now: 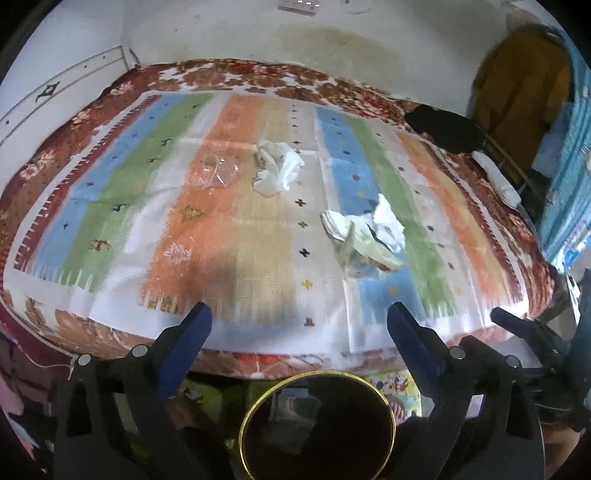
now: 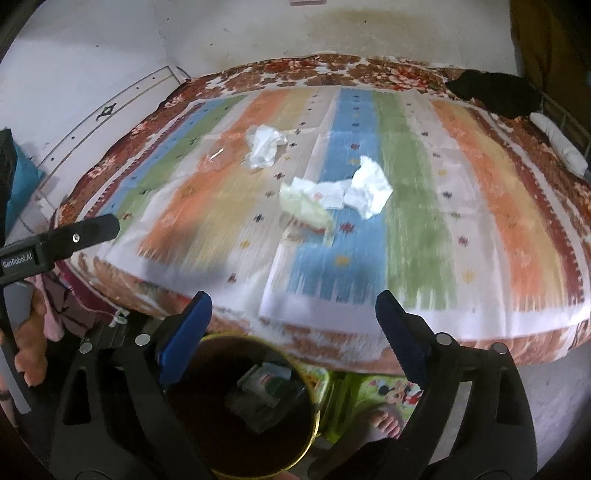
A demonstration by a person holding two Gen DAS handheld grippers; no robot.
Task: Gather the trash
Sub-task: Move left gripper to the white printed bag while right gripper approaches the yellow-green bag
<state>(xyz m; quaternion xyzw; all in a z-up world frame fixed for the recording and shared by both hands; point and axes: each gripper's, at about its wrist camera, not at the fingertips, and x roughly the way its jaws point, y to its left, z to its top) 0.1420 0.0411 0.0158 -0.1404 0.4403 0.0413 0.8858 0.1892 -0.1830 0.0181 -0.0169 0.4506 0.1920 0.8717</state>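
Trash lies on a striped cloth (image 1: 236, 236) on a bed. A crumpled white paper (image 1: 277, 168) (image 2: 264, 146) sits mid-cloth, with a clear plastic piece (image 1: 216, 171) (image 2: 218, 155) to its left. Nearer right lies a heap of white paper and pale green wrapper (image 1: 365, 236) (image 2: 332, 199). A round dark bin with a gold rim (image 1: 317, 424) (image 2: 243, 402) stands on the floor before the bed, some trash inside. My left gripper (image 1: 299, 321) and right gripper (image 2: 293, 310) are both open and empty, above the bin at the bed's near edge.
A black cloth (image 1: 443, 129) (image 2: 495, 92) and a white roll (image 1: 496, 181) (image 2: 559, 144) lie at the bed's far right. A white wall (image 1: 258, 33) runs behind. A colourful mat (image 2: 388, 391) and a bare foot (image 2: 386, 421) are on the floor.
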